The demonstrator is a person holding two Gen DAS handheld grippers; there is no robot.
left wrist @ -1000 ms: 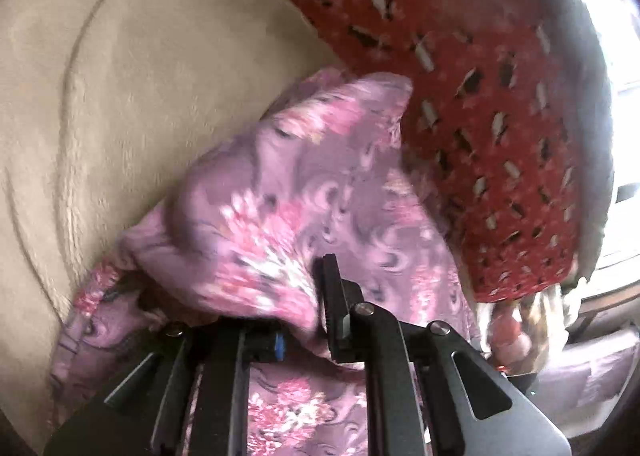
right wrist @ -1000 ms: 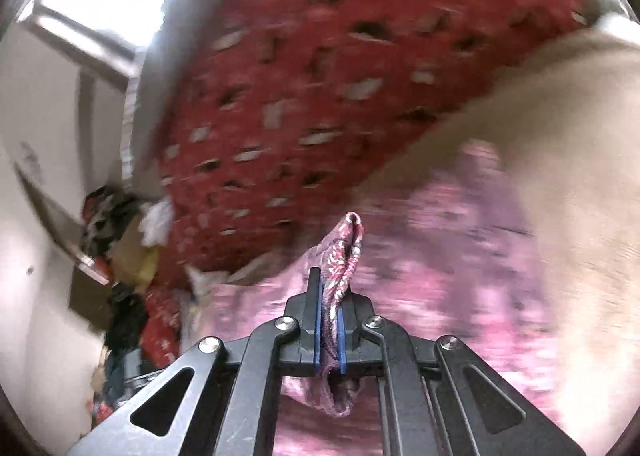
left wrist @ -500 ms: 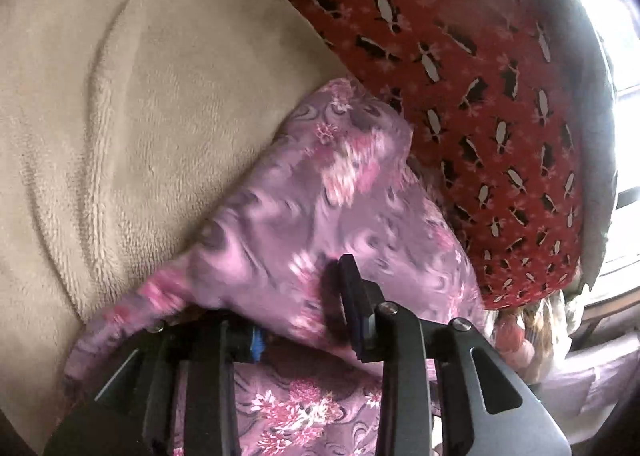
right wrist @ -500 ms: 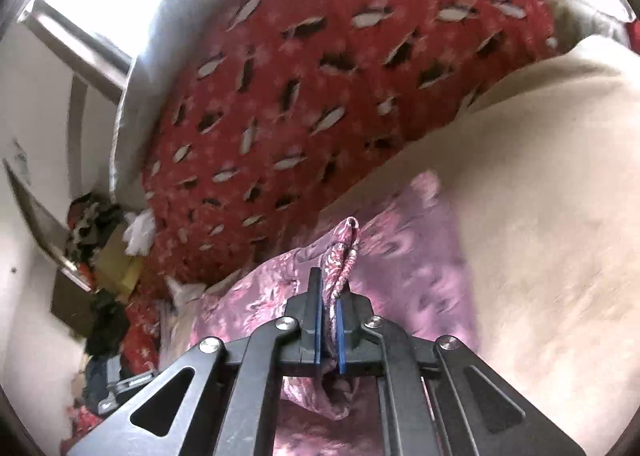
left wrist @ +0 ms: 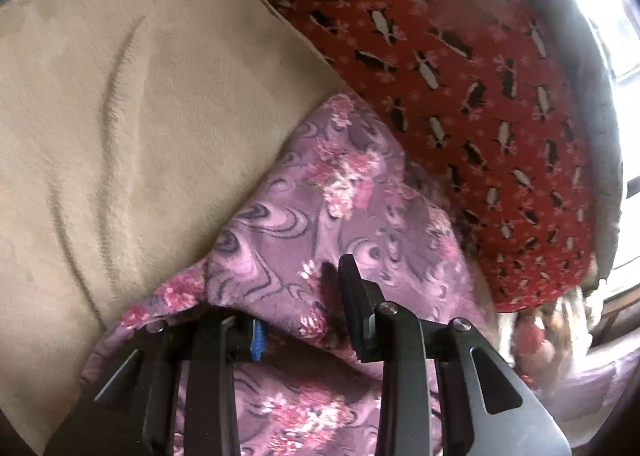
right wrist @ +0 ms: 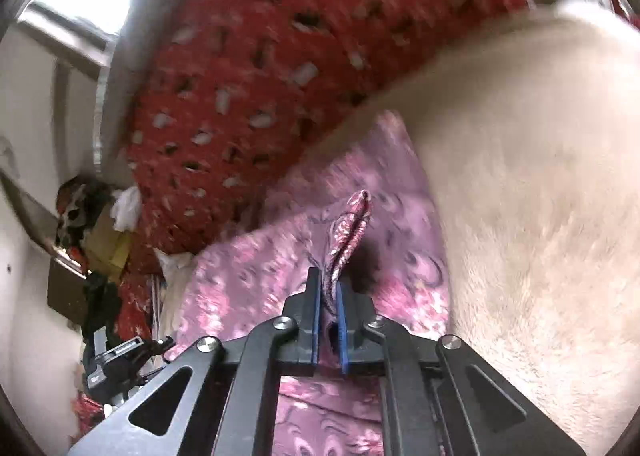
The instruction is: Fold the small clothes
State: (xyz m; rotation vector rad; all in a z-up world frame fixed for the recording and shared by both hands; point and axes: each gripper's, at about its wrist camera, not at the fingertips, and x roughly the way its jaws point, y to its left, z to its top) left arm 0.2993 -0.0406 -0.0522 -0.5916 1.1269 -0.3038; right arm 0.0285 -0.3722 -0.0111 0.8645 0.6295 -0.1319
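The purple flowered garment [left wrist: 344,216] is lying on a cream fleece blanket [left wrist: 132,104], tucked right up against a big red cushion [left wrist: 460,68] with a black-and-white print.

The left gripper [left wrist: 300,308] has just been opening its jaws. The right finger is out in the clear on top of the fabric, while the left finger with its blue pad is tucked under a fold of the cloth that drapes between them. The fabric sits loose in there and the pads aren't pressing on it, so I'd call that one let go.

The right gripper [right wrist: 329,292] is a different story: its blue pads are clamped tight on a bunched ridge of the same garment [right wrist: 280,264], and a little crest of cloth pokes up past the fingertips. The rest spreads out flat underneath toward the cushion [right wrist: 256,56], with the blanket [right wrist: 540,176] running along the right side.

The right wrist view is pretty blurry. There's a cluttered pile of stuff [right wrist: 96,224] off at its left edge by the wall, and I can't make out what's in it.
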